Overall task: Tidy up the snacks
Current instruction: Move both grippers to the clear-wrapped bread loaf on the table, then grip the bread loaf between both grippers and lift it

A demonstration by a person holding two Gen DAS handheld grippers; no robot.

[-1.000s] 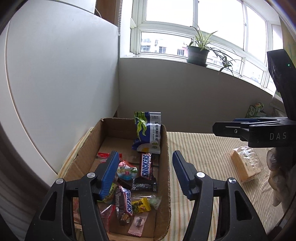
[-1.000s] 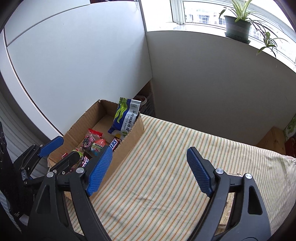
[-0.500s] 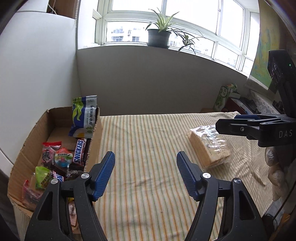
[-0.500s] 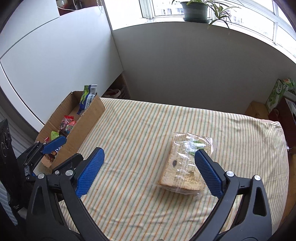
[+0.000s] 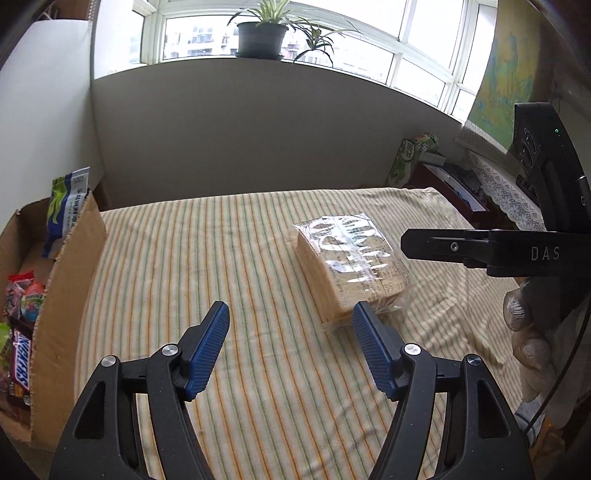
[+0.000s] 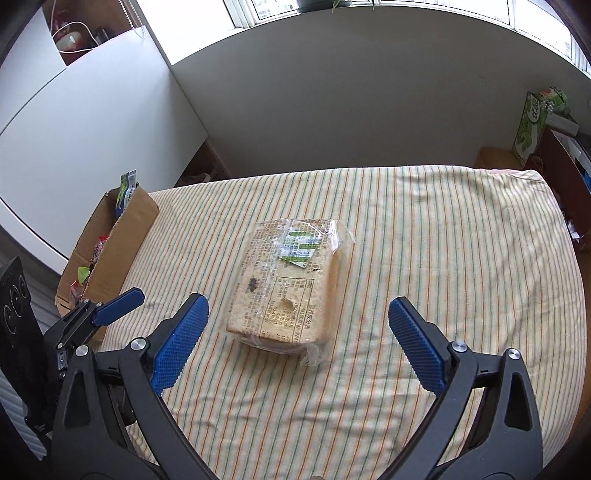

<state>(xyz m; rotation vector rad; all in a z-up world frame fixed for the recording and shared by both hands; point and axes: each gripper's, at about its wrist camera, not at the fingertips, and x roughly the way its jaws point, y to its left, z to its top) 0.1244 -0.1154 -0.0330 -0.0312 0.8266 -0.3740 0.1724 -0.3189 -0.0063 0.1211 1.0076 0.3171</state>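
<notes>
A clear bag of sliced bread [image 5: 351, 266] lies on the striped cloth; it also shows in the right wrist view [image 6: 288, 284]. My left gripper [image 5: 291, 332] is open and empty, just short of the bread's near left corner. My right gripper [image 6: 295, 332] is open and empty, its blue pads either side of the bread's near end, above it. A cardboard box [image 5: 62, 295] at the left holds Snickers bars [image 5: 20, 360], candies and a blue-green packet [image 5: 64, 210]. The box shows in the right wrist view [image 6: 118, 243] too.
The striped cloth [image 6: 443, 258] covers a bed or table that ends at a grey wall. A green tissue box [image 6: 532, 122] and dark furniture stand at the far right. A potted plant [image 5: 262, 33] sits on the window sill. A white cabinet stands behind the box.
Both grippers have swung right, away from the cardboard box and toward the bread. The bread now lies between the right gripper's pads. Both stay open.
</notes>
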